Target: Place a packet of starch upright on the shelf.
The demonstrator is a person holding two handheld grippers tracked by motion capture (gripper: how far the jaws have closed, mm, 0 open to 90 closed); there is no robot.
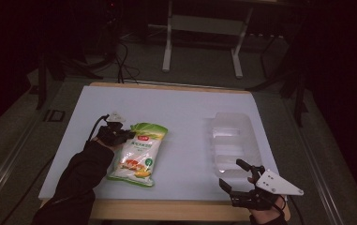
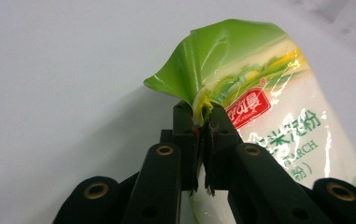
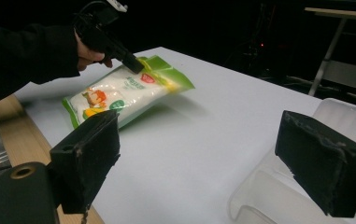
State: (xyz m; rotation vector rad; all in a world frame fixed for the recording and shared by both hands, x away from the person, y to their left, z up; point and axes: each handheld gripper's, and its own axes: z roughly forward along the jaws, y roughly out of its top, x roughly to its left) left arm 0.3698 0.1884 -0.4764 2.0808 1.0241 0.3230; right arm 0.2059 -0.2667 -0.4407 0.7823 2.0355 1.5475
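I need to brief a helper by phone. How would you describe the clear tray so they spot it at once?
On the white table, look to the right half. The clear tray lies there beside the open right gripper: see-through plastic with compartments, unlike the green-and-white bag.

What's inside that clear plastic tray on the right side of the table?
Nothing visible: the clear plastic tray looks empty through its see-through walls. The right gripper, jaws open, covers part of its near end, so that corner cannot be checked.
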